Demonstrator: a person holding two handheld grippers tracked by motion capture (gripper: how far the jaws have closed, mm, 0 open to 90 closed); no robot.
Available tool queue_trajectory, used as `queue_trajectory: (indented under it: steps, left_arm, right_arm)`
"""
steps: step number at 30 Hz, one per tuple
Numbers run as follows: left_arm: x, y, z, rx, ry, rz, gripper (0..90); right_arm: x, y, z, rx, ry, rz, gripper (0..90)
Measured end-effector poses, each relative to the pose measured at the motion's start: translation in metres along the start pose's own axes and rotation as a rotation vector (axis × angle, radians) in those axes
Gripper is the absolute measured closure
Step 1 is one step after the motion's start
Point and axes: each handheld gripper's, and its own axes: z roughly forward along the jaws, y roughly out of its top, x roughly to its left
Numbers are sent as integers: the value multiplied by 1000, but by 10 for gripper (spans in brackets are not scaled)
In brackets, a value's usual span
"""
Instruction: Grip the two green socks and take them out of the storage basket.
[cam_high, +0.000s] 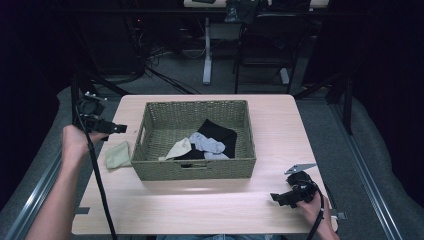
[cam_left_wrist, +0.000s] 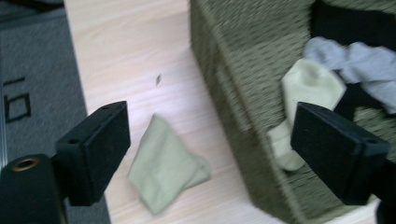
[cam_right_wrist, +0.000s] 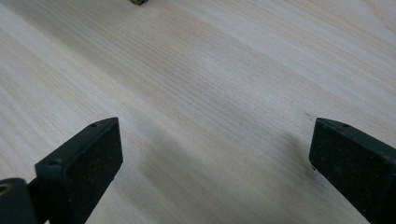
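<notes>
With both pairs of fingers apart and empty, lower left gripper (cam_high: 120, 128) toward basket (cam_high: 150, 170), three o'clock, and pinch pale sock (cam_high: 179, 148) mid-body; keep right gripper (cam_high: 274, 197) resting.

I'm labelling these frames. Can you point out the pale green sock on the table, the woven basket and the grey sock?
pale green sock (cam_left_wrist: 163, 168), left gripper view, middle of the cloth.
woven basket (cam_high: 192, 169), high view, near wall.
grey sock (cam_high: 207, 143), high view, its middle.
</notes>
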Motion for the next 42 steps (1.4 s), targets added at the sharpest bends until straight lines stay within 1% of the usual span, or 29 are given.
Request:
queue_trajectory:
  steps: [1, 2, 4, 6, 7, 8, 10, 11, 12, 13, 15, 16, 17, 19, 21, 22, 23, 24, 25, 26, 27, 28, 29, 31, 32, 33, 34, 40, 42]
  left_arm:
    - [-3, 3, -1, -5, 1, 8, 101]
    - [-12, 10, -2, -10, 2, 28, 87]
    - [-19, 18, -2, -16, -3, 51, 74]
    - [-26, 25, 0, -17, -4, 68, 64]
    - [-26, 25, 0, -17, -4, 68, 60]
    - [-30, 29, 1, -18, -8, 76, 49]
    - [-37, 35, 4, -17, -18, 90, 43]
    - [-45, 40, 10, -17, -23, 106, 40]
    - [-45, 40, 10, -17, -23, 106, 38]
    - [-52, 45, 16, -6, -32, 123, 37]
    - [-56, 47, 19, -2, -39, 129, 35]
    - [-62, 49, 26, 5, -42, 137, 35]
    - [-62, 49, 26, 5, -42, 137, 34]
    - [-68, 53, 36, 18, -50, 146, 33]
    - [-69, 54, 40, 19, -50, 144, 33]
    - [-72, 55, 47, 32, -62, 147, 34]
    - [-72, 55, 47, 32, -62, 147, 34]
    - [-76, 56, 55, 50, -66, 156, 34]
    - [-76, 56, 55, 50, -66, 156, 35]
    - [-79, 56, 62, 63, -72, 159, 35]
    - [-79, 56, 62, 63, -72, 159, 35]
    - [-81, 56, 71, 81, -80, 162, 36]
    - [-81, 56, 71, 81, -80, 162, 37]
    - [-83, 54, 80, 98, -86, 159, 39]
    - [-85, 52, 90, 122, -92, 166, 44]
    - [-85, 51, 95, 130, -97, 168, 50]
    - [-85, 51, 95, 130, -97, 168, 54]
    - [-91, 43, 122, 186, -118, 177, 72]
    - [-92, 42, 125, 197, -116, 179, 73]
  right_arm:
    - [0, 0, 0, -5, 0, 1, 20]
    - [1, 0, 0, -6, 0, 0, 20]
    - [1, 0, 0, -3, 0, 1, 20]
    - [0, 0, 0, 0, -3, -1, 20]
    - [0, 0, 0, 0, -3, -1, 20]
    - [0, 0, 0, -5, 2, 3, 20]
    - [-1, -1, -1, -2, -8, -7, 20]
    - [-1, -1, -1, -3, -7, -7, 20]
    - [-1, -1, -1, -3, -7, -7, 20]
    - [0, -1, -1, -6, -2, -7, 20]
    - [0, -1, -1, -9, -3, -4, 20]
    - [0, -1, -1, -8, -2, -4, 20]
    - [0, -1, -1, -8, -2, -4, 20]
    - [0, -1, -1, -10, -7, -2, 20]
    - [0, -1, -1, -15, -4, 1, 20]
    - [0, -1, -1, -9, -6, -2, 20]
    - [0, -1, -1, -9, -6, -2, 20]
    - [0, -1, -1, -12, -2, 1, 20]
    - [1, -1, -2, -13, 2, 2, 20]
    - [1, -1, -2, -13, 2, 1, 20]
    - [1, -1, -2, -13, 2, 1, 20]
    - [0, -1, -2, -9, -4, -4, 20]
    - [0, -1, -2, -9, -4, -4, 20]
    - [0, -1, -1, -12, -11, -1, 20]
    - [0, -1, -1, -12, -11, -1, 20]
    - [0, -1, -1, -9, -3, -2, 20]
    - [0, -1, -1, -9, -3, -2, 20]
    - [0, -1, -1, -9, -2, -2, 20]
    - [0, -1, -1, -10, -4, -1, 20]
